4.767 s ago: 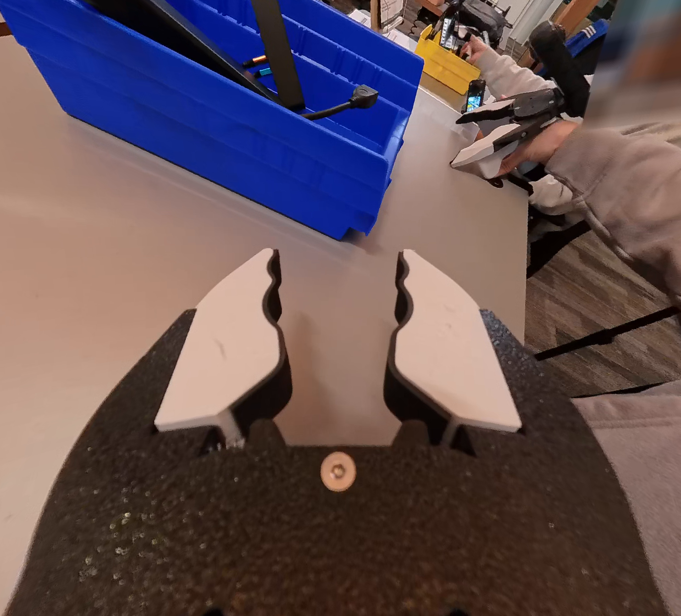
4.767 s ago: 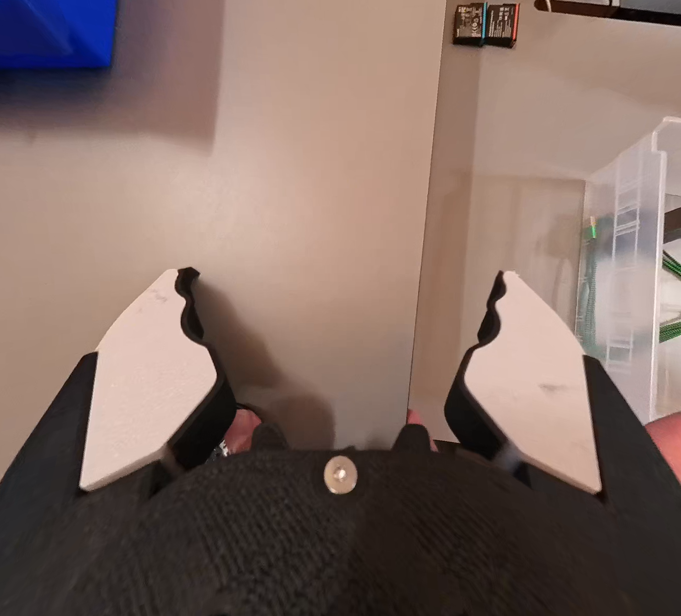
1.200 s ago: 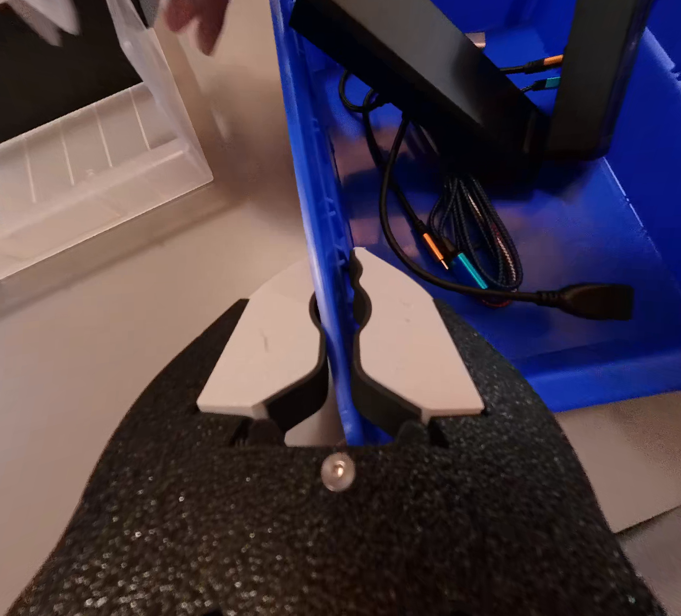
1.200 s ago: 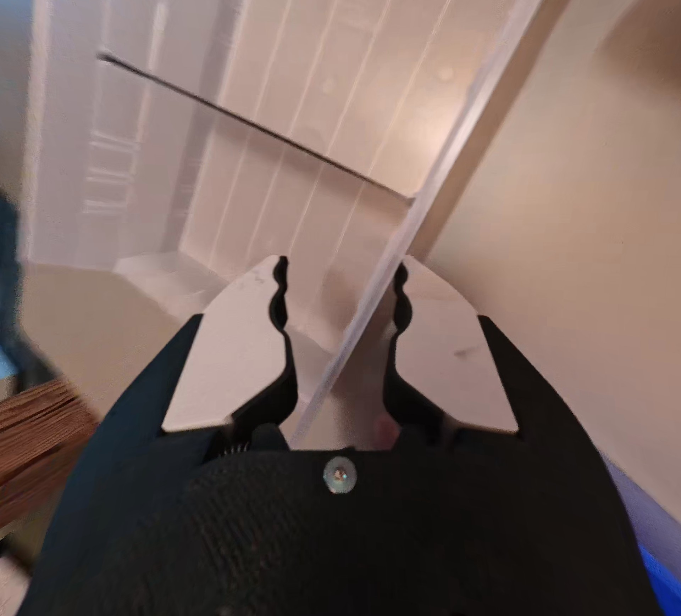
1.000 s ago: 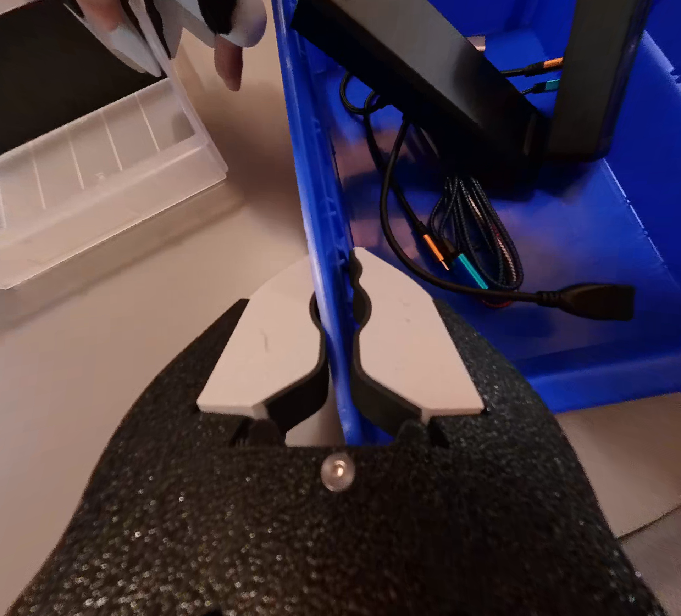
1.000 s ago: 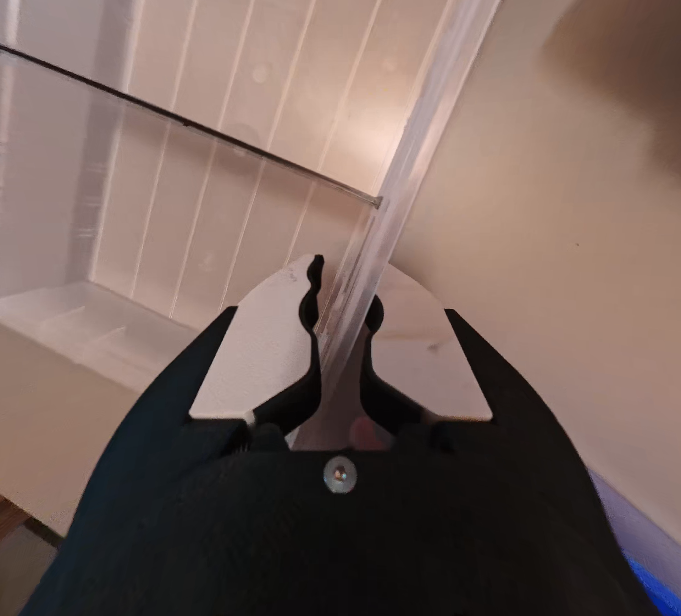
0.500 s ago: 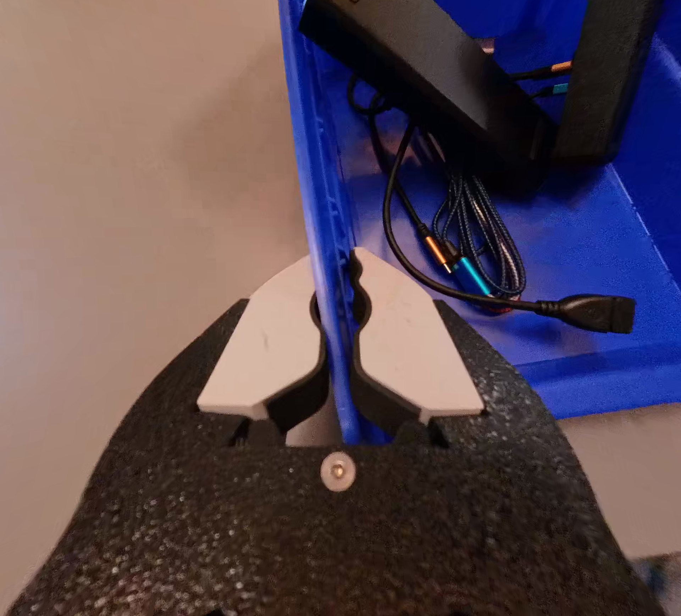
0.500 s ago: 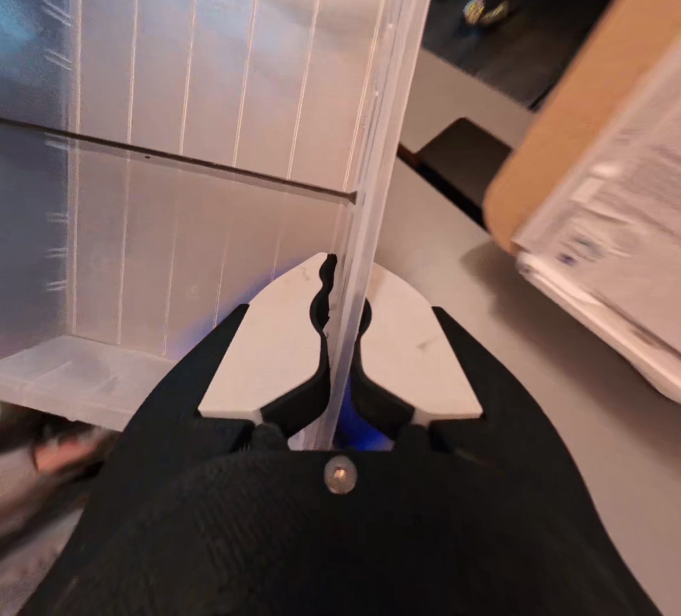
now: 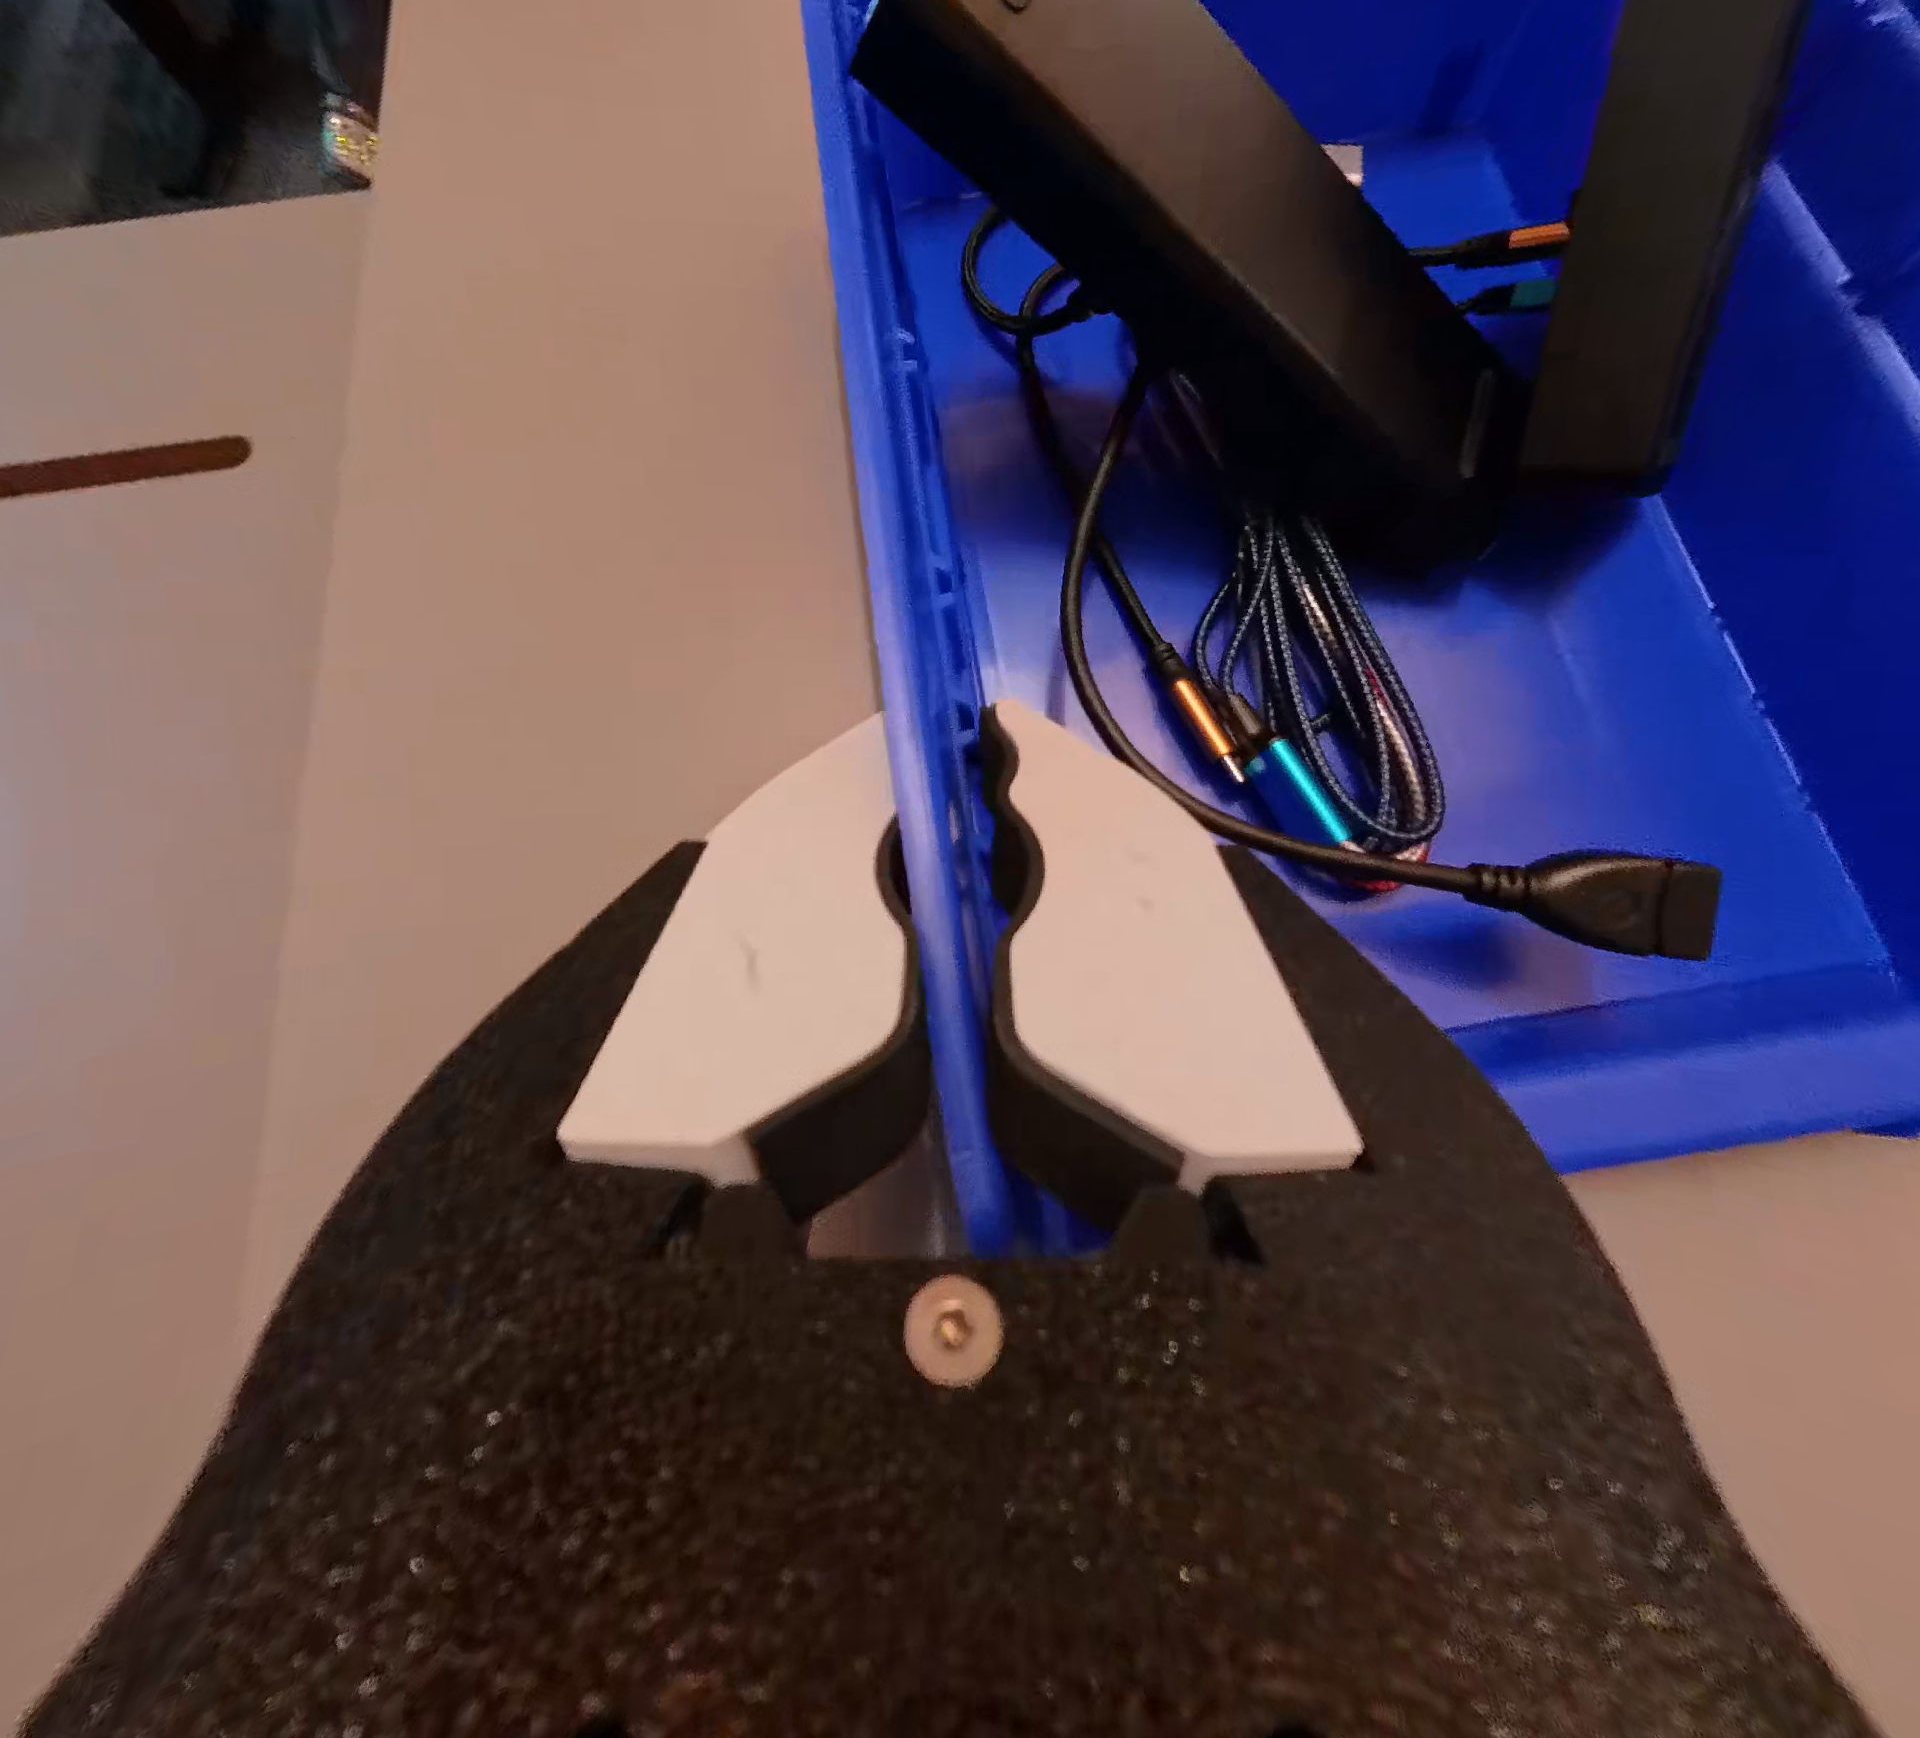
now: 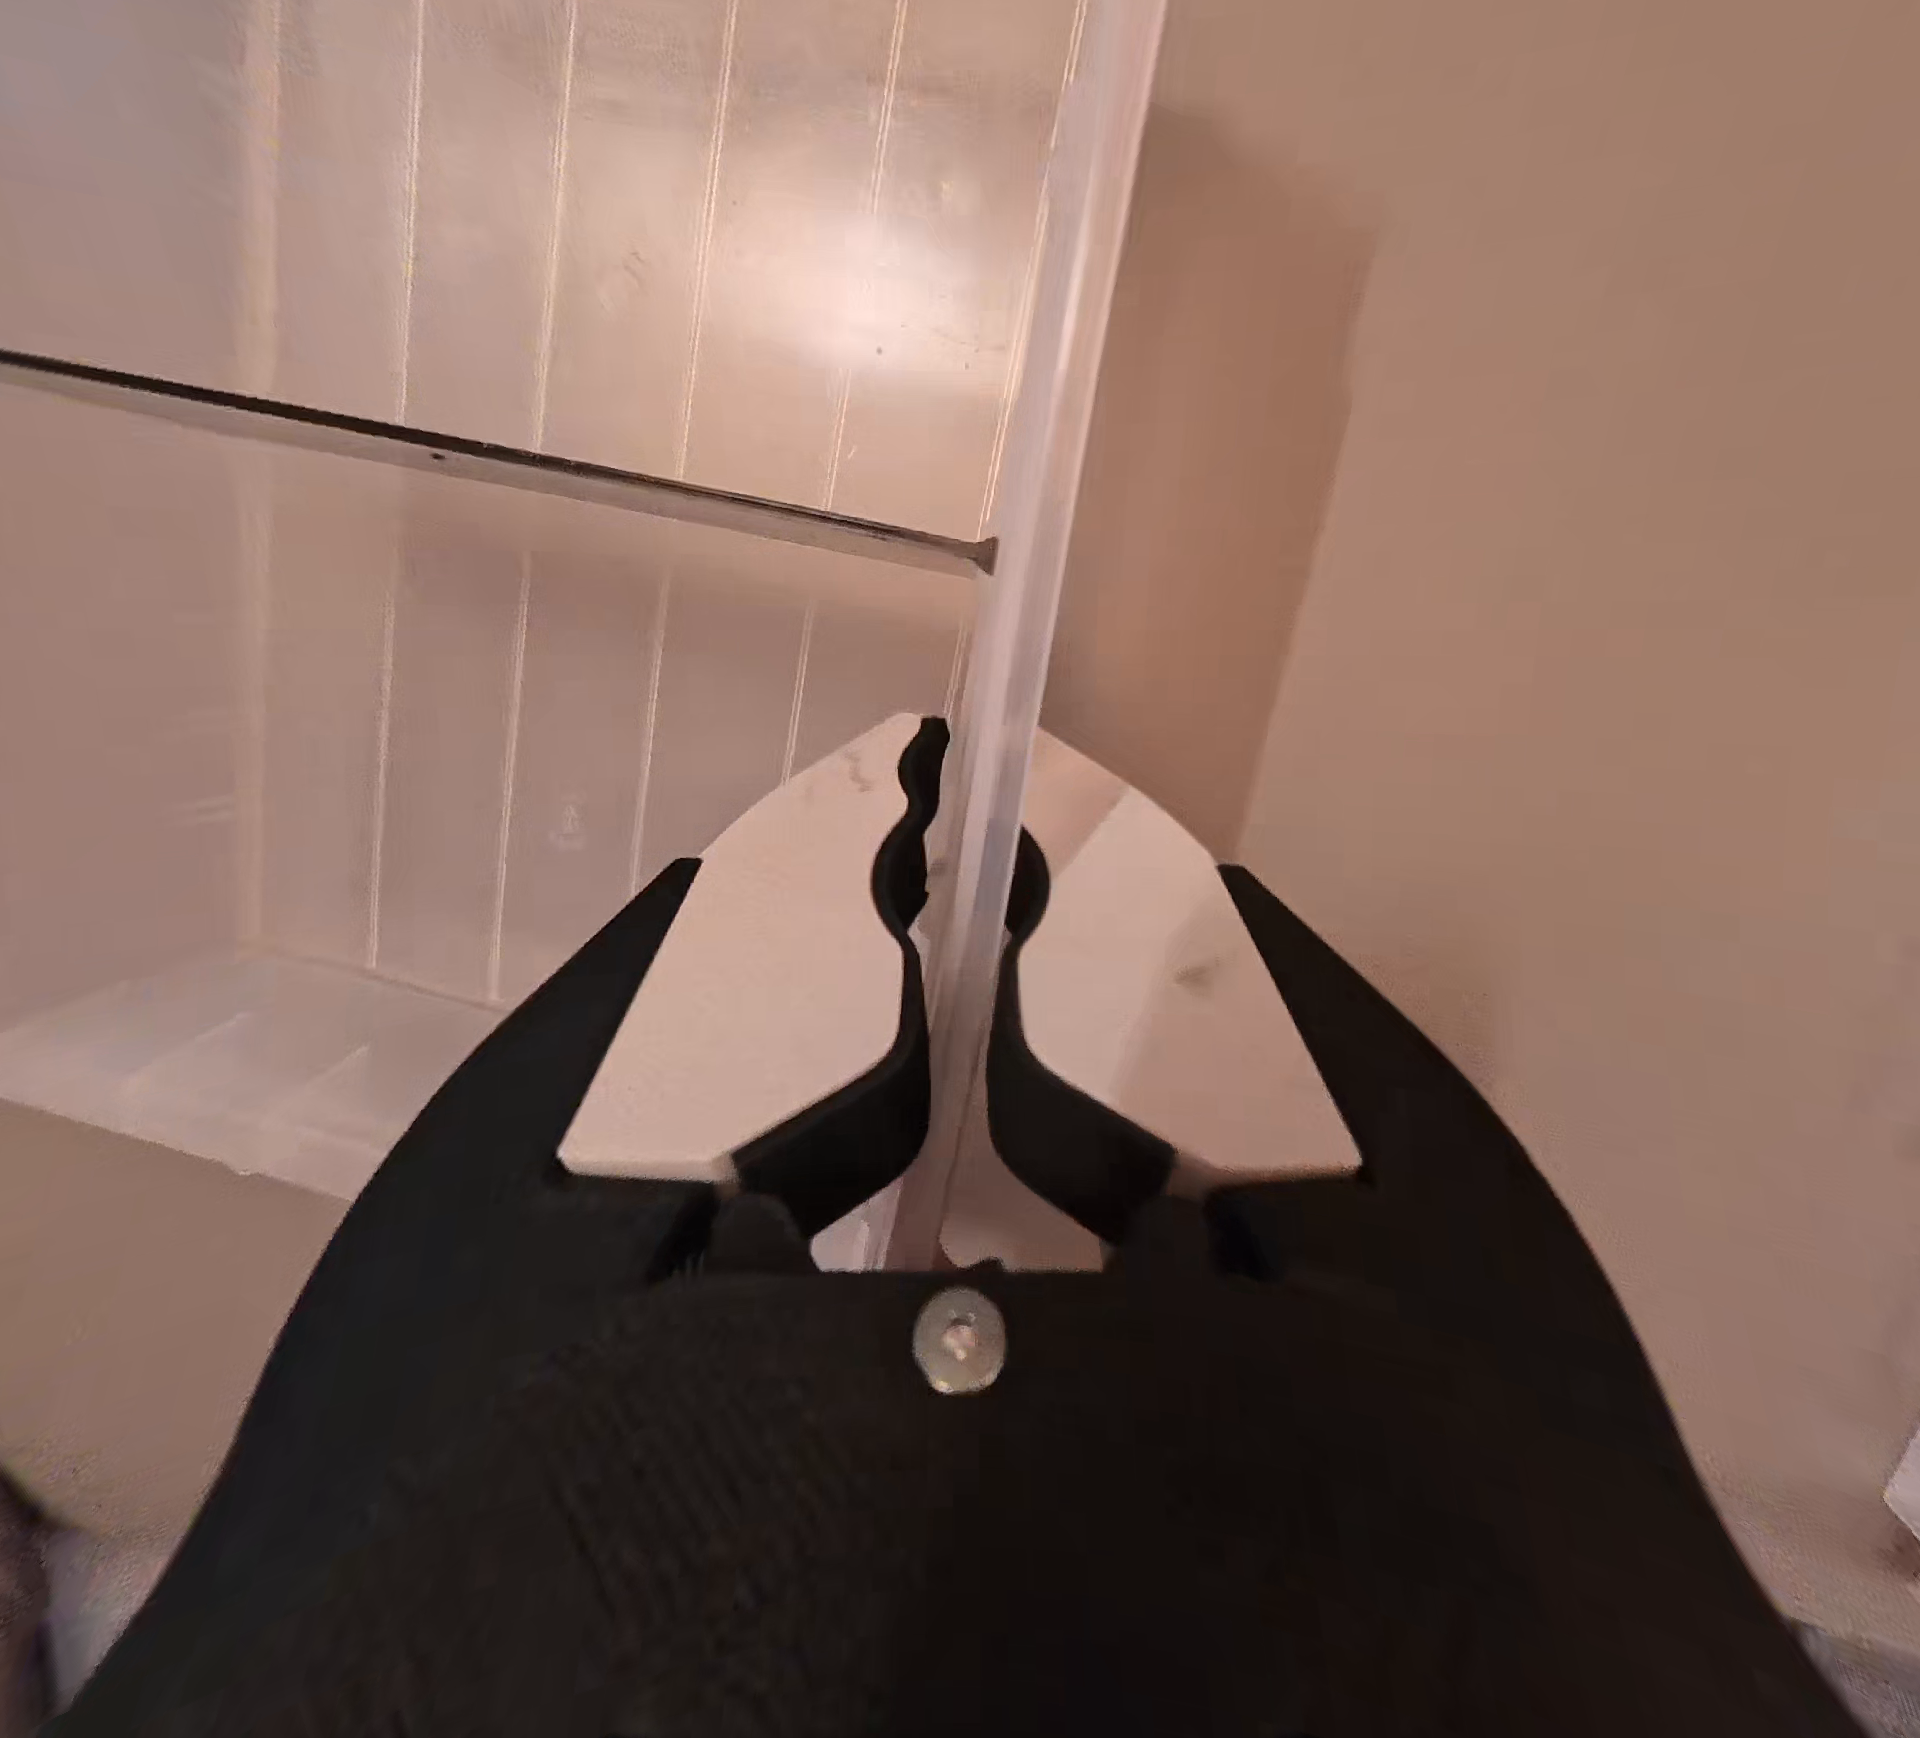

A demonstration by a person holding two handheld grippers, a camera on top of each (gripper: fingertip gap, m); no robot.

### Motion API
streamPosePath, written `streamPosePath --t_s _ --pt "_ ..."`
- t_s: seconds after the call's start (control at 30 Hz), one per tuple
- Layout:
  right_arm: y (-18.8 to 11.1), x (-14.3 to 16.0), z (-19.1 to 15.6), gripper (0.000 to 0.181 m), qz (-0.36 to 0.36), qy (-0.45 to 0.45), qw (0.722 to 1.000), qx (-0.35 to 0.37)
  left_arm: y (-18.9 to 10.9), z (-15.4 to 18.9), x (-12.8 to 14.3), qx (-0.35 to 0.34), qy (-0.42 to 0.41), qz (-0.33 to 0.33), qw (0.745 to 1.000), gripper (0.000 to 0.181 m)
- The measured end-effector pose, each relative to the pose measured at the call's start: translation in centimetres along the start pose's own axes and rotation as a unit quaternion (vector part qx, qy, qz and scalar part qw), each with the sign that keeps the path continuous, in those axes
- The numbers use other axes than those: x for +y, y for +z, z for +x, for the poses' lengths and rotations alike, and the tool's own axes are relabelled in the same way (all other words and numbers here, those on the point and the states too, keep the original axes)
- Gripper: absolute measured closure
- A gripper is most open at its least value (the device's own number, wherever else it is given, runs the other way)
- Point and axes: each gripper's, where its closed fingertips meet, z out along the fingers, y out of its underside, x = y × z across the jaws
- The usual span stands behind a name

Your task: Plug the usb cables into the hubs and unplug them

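Observation:
My left gripper [image 9: 940, 758] is shut on the left wall of a blue bin [image 9: 914, 483]. Inside the bin two black hubs lean together: a long one [image 9: 1174, 234] and a slimmer one [image 9: 1683, 161]. Below them lie braided usb cables [image 9: 1320, 649] with orange and teal plugs, and a black cable ending in a usb socket [image 9: 1621, 904]. My right gripper [image 10: 971, 743] is shut on the right wall of a clear plastic bin [image 10: 1049, 338], which has a thin divider and holds nothing that I can see.
The blue bin stands on a beige table [image 9: 582, 441]; a second table [image 9: 135, 649] with a dark slot adjoins on the left. Dark floor shows beyond the far left edge. The clear bin sits on a beige surface [image 10: 1558, 441].
Both grippers closed on the bin walls. The blue bin has slid across the table in my left gripper. The clear bin moved with my right gripper, out of the left view, and is low over the beige surface.

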Motion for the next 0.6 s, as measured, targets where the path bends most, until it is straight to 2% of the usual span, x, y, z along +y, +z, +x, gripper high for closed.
streamPosePath --t_s 0.03,0.2,0.4,0.47,0.5,0.53,0.57,0.6 --pt "0.4 0.6 1.3 0.174 -0.005 0.008 1.000 0.000 0.9 -0.2 -0.7 0.001 0.011 -0.002 1.000 0.175" --pt "1.8 0.8 4.3 0.174 -0.015 0.000 1.000 0.011 3.5 -0.1 -2.8 0.002 0.010 -0.006 1.000 0.176" --pt "3.0 0.0 4.8 0.173 -0.032 -0.020 0.999 0.014 3.5 0.0 -3.0 -0.010 -0.002 -0.016 1.000 0.176" --pt "3.0 -0.1 4.8 0.171 -0.032 -0.041 0.999 0.017 3.3 -0.3 -3.0 -0.033 0.023 -0.034 0.999 0.167" --pt "2.7 -0.3 5.2 0.161 -0.026 -0.053 0.998 0.034 2.9 -0.7 -3.3 -0.057 0.037 -0.043 0.997 0.152" --pt "2.1 -0.4 5.9 0.135 -0.023 -0.060 0.996 0.065 2.4 -1.0 -3.9 -0.077 0.048 -0.051 0.995 0.141" --pt "1.2 -0.7 6.5 0.116 -0.017 -0.067 0.993 0.095 1.6 -0.8 -4.8 -0.086 0.055 -0.051 0.993 0.137" --pt "0.0 -1.3 7.0 0.113 0.001 -0.070 0.990 0.121 0.8 -0.3 -6.0 -0.086 0.060 -0.041 0.994 0.133"
